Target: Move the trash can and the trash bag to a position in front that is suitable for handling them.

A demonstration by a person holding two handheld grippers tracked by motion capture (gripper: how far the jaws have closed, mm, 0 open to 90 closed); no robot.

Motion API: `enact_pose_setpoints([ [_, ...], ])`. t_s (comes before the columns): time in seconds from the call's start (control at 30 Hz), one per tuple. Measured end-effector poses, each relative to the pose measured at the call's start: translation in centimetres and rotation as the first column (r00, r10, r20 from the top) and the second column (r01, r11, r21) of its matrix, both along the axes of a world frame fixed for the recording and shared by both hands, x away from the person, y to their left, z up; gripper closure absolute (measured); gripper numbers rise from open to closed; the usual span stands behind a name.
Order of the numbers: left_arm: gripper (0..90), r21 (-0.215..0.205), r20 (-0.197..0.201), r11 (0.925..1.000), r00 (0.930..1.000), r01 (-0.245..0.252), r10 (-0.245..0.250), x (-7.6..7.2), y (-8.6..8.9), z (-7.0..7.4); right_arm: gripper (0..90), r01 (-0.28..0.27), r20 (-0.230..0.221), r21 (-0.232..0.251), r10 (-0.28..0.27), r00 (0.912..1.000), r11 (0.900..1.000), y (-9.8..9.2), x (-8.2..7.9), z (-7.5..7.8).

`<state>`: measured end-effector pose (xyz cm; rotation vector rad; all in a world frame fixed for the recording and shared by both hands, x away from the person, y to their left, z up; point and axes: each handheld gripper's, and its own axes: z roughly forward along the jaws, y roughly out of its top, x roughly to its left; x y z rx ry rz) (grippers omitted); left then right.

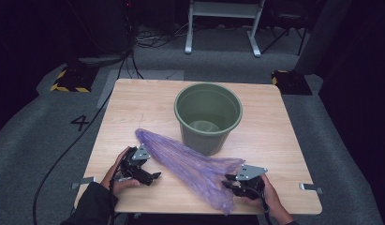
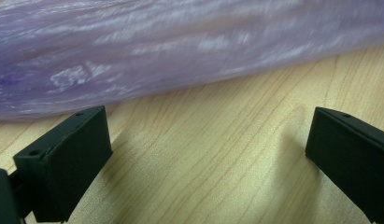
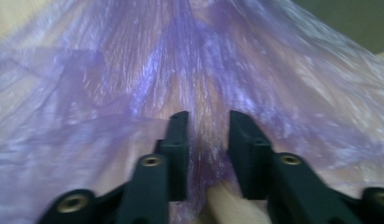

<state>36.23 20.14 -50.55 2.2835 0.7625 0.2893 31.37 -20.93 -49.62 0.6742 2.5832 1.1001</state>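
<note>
Surface (image 1: 134, 105): light wood, square, centre of the high view, on grey carpet.

Bucket (image 1: 208, 117): green, round, upright, open top, upper centre of the surface. Inside looks empty apart from its own base.

Bag (image 1: 190, 164): thin purple plastic, crumpled and gathered lengthwise. It lies flat on the surface in a diagonal band from left of centre down toward the lower right of the frame, widening at that end. Its middle passes just in front of the bucket's base; whether they touch cannot be told. Its lower tip reaches the near edge of the surface.

Left gripper (image 1: 155, 176): lower left of the high view, held in a hand (image 1: 116, 171), low over the surface just beside the bag's near edge. In the left gripper view its jaws stand spread wide, bare wood between them, with the bag (image 2: 180, 51) across the top of the frame, beyond the tips and apart from them.

Right gripper (image 1: 229, 180): lower right of the high view, held in a hand (image 1: 270, 194), at the bag's wide end. In the right gripper view its jaws sit close together with a gathered fold of the bag (image 3: 206, 135) pinched between them; the film fans out above the tips.

Background: a yellow-and-black striped base (image 1: 70, 80) at upper left, a white frame (image 1: 223, 23) at top centre, a "4" mark (image 1: 80, 122) on the carpet at left.
</note>
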Motion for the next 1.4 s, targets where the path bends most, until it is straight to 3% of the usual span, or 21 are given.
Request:
enact_pose_setpoints([
  [0.13, 0.0, 0.0, -0.002, 1.0, 1.0, 0.009, -0.009, 0.0, 0.1, 0.0, 83.2, 0.054, 0.018, -0.006, -0.054, 0.9984, 0.999, -1.1, 0.9, -0.1],
  [0.3, 0.0, -0.002, -0.001, 0.9999, 0.9999, 0.015, -0.015, 0.0, 0.3, 0.0, 84.5, 0.135, 0.02, 0.004, -0.135, 0.9906, 0.991, -3.6, 2.6, -0.1],
  [0.5, 0.0, 0.0, 0.0, 0.9998, 0.9998, 0.02, -0.02, 0.0, 0.6, 0.0, 82.1, 0.247, 0.061, -0.02, -0.246, 0.9674, 0.969, -6.7, 4.7, 0.0],
  [0.57, 0.0, -0.001, -0.001, 0.9998, 0.9998, 0.021, -0.021, 0.0, 0.7, 0.0, 79.3, 0.287, 0.081, -0.02, -0.285, 0.9552, 0.958, -7.8, 5.3, 0.2],
  [0.6, 0.0, -0.002, 0.0, 0.9997, 0.9997, 0.023, -0.023, 0.0, 0.7, 0.0, 73.6, 0.334, 0.093, -0.014, -0.331, 0.9388, 0.942, -8.9, 6.1, 0.5],
  [0.63, 0.0, -0.002, 0.001, 0.9997, 0.9997, 0.023, -0.023, 0.0, 0.7, 0.0, 73.6, 0.334, 0.093, -0.014, -0.331, 0.9388, 0.942, -8.9, 6.1, 0.5],
  [0.67, 0.0, -0.002, 0.0, 0.9997, 0.9997, 0.023, -0.023, 0.0, 0.7, 0.0, 69.1, 0.352, 0.102, -0.02, -0.348, 0.9318, 0.936, -9.2, 6.4, 0.6],
  [0.7, 0.0, -0.002, 0.0, 0.9997, 0.9997, 0.023, -0.023, 0.0, 0.7, 0.0, 60.7, 0.385, 0.11, -0.017, -0.381, 0.9181, 0.923, -9.8, 6.8, 0.7],
  [0.77, 0.0, -0.002, 0.001, 0.9997, 0.9997, 0.023, -0.023, 0.0, 0.7, 0.0, 50.6, 0.408, 0.098, 0.01, -0.407, 0.9083, 0.913, -10.6, 7.3, 0.8],
  [0.83, 0.0, -0.003, 0.0, 0.9997, 0.9997, 0.023, -0.023, 0.0, 0.7, 0.0, 40.8, 0.444, 0.09, 0.026, -0.444, 0.8914, 0.896, -11.3, 7.7, 1.2],
  [0.9, 0.0, -0.001, 0.0, 0.9997, 0.9997, 0.023, -0.023, 0.0, 0.7, 0.0, 37.9, 0.445, 0.086, 0.056, -0.449, 0.8896, 0.894, -11.9, 7.7, 1.8],
  [0.97, 0.0, 0.0, 0.0, 0.9997, 0.9997, 0.025, -0.025, 0.0, 0.6, 0.0, 33.5, 0.456, 0.09, 0.082, -0.462, 0.8824, 0.886, -12.5, 7.5, 2.5],
  [1.07, 0.0, -0.001, -0.001, 0.9995, 0.9995, 0.032, -0.032, -0.1, 0.4, 0.0, 28.4, 0.486, 0.102, 0.113, -0.496, 0.8621, 0.867, -13.3, 7.2, 3.5],
  [1.17, 0.1, 0.0, 0.002, 0.9991, 0.9991, 0.042, -0.042, -0.1, 0.2, 0.0, 27.7, 0.493, 0.106, 0.163, -0.512, 0.8525, 0.855, -14.0, 6.6, 4.8],
  [1.27, 0.2, 0.0, 0.001, 0.9989, 0.9989, 0.046, -0.046, -0.2, 0.0, 0.0, 28.0, 0.483, 0.122, 0.18, -0.507, 0.8533, 0.857, -13.9, 5.5, 6.2],
  [1.3, 0.2, -0.001, 0.002, 0.9988, 0.9988, 0.049, -0.049, -0.2, -0.1, 0.0, 28.1, 0.471, 0.128, 0.187, -0.497, 0.8584, 0.862, -13.7, 5.1, 6.6],
  [1.33, 0.3, 0.0, 0.003, 0.9986, 0.9986, 0.053, -0.053, -0.2, -0.2, 0.0, 28.4, 0.451, 0.123, 0.196, -0.478, 0.8697, 0.871, -13.3, 4.6, 6.9],
  [1.4, 0.4, 0.0, 0.003, 0.9981, 0.9981, 0.061, -0.061, -0.2, -0.3, 0.0, 27.5, 0.419, 0.12, 0.169, -0.441, 0.8895, 0.892, -12.0, 3.4, 7.3],
])
